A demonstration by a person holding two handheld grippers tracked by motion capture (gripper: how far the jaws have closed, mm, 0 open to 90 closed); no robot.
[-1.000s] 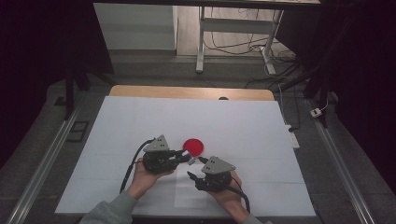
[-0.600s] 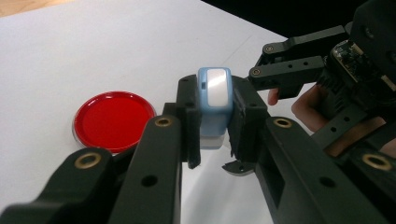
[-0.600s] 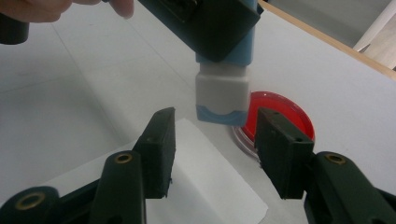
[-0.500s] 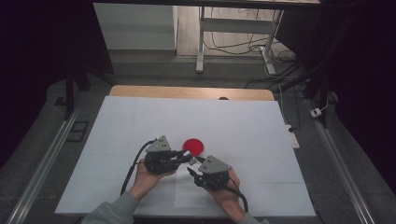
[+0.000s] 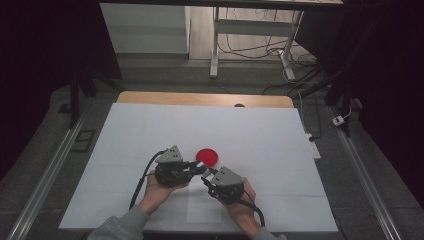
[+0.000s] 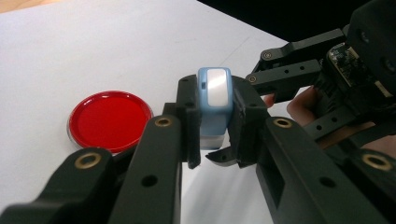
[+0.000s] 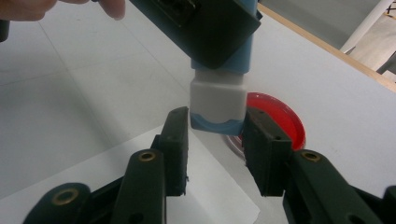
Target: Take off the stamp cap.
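Closing in from the sides, the right claw (image 7: pixel 215 140) has just been narrowing its jaws around the white-and-blue cap end (image 7: pixel 217 106) of a small light-blue container (image 6: pixel 214 105); a second ago they stood much wider. Both hands sit where they were. In the right gripper view its two black pads now stand at either side of the cap's lower edge, the right one against it and the left one touching or just short of it; I cannot tell whether they press yet.

The left claw (image 6: pixel 212 128) is clamped tight on the container's blue body, holding it above the white surface (image 5: pixel 150 130). In the high view the two claws meet nose to nose near 6 o'clock on the surface, the left claw (image 5: pixel 197 169) at 9 o'clock of the right claw (image 5: pixel 206 181).

A red round lid or dish (image 5: pixel 206 157) lies flat on the surface just beyond the claw tips, at about 12 o'clock from them, apart from the container.

By my reading the narrowing means the cap is about to be gripped, so that one claw can hold the body while the other pulls or twists the cap off
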